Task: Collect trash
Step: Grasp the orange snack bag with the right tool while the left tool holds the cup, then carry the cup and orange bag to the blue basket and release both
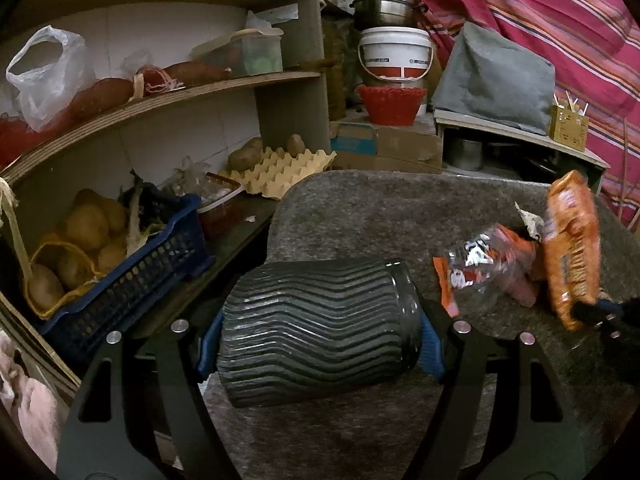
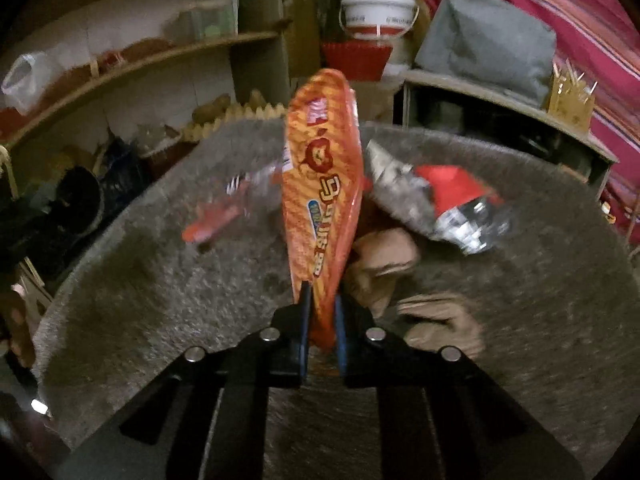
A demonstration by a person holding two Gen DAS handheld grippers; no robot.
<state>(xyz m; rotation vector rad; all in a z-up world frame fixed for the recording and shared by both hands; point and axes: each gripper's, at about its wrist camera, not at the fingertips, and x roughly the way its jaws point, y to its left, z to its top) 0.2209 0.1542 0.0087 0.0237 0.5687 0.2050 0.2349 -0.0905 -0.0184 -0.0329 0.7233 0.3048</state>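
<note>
One ribbed black bin (image 1: pixel 320 332), one orange snack wrapper (image 2: pixel 320 208), one red-and-silver wrapper (image 2: pixel 452 204) at right, one clear wrapper (image 1: pixel 480 268), one white bucket (image 1: pixel 394 54) at top, one egg tray (image 1: pixel 280 170).

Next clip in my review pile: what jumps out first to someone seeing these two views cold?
The bright orange snack wrapper stands on edge at the centre of the right view, pinched at its lower end by the right hand-held gripper. In the left view, the left hand-held gripper holds a dark ribbed bin tipped on its side over the grey felt table. More wrappers lie on the felt behind.
</note>
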